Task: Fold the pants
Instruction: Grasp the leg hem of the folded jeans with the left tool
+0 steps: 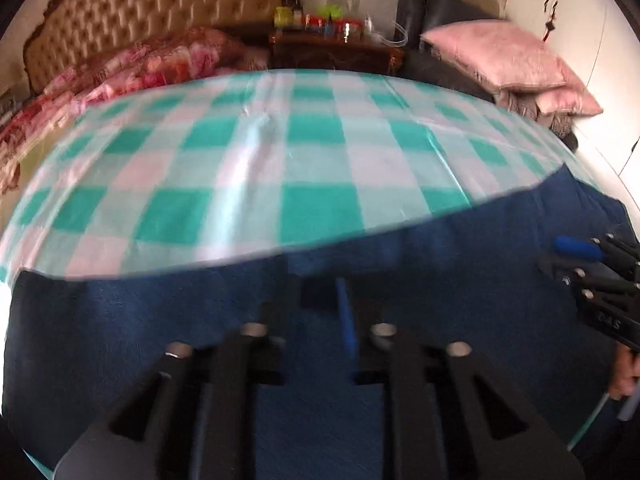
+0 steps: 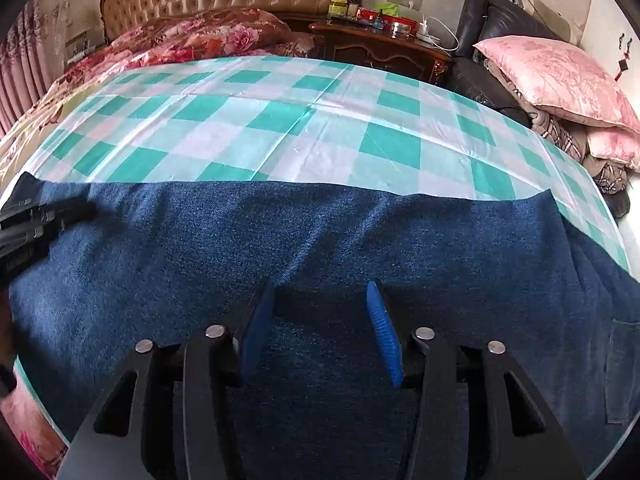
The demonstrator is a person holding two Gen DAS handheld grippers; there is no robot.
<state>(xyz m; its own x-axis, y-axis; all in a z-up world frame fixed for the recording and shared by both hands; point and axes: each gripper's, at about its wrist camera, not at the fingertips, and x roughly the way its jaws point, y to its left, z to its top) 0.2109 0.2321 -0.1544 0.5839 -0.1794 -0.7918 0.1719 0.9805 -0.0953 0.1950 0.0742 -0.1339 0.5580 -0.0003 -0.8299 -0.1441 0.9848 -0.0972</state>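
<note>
The blue pants [image 2: 320,240] lie flat along the near edge of the desk [image 2: 280,128], on its green and white check cloth. The right gripper [image 2: 320,320] hangs just over the middle of the pants with its fingers [image 2: 382,328] about half open and nothing between them. The left gripper [image 1: 324,312] is over the pants near the left end, its fingers closed; the blurry picture does not show if they pinch any cloth.
</note>
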